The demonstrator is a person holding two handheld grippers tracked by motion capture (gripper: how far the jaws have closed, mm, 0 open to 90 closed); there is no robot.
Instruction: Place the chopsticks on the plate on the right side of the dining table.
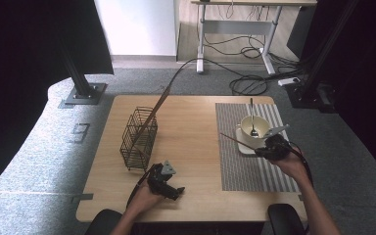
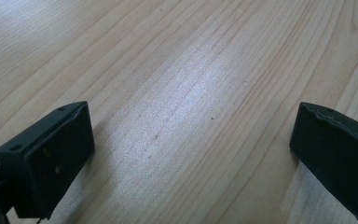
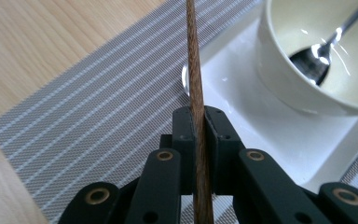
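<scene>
My right gripper [image 3: 198,116] is shut on a thin brown wooden chopstick [image 3: 193,56]. In the high view this gripper [image 1: 260,151] sits just in front of a white square plate [image 1: 245,147], and the chopstick [image 1: 235,140] points left over the striped placemat [image 1: 245,171]. A cream bowl [image 1: 242,128] stands on the plate with a metal spoon [image 1: 252,115] resting in it. My left gripper [image 1: 176,192] lies low near the table's front edge. Its jaws are wide apart over bare wood [image 2: 191,154], with nothing between them.
A black wire basket [image 1: 138,139] stands on the left half of the wooden table [image 1: 191,137], with a second long stick [image 1: 156,105] leaning out of it toward the back. In the right gripper view the bowl [image 3: 289,79] and spoon [image 3: 314,58] are at the upper right, on the plate [image 3: 242,102].
</scene>
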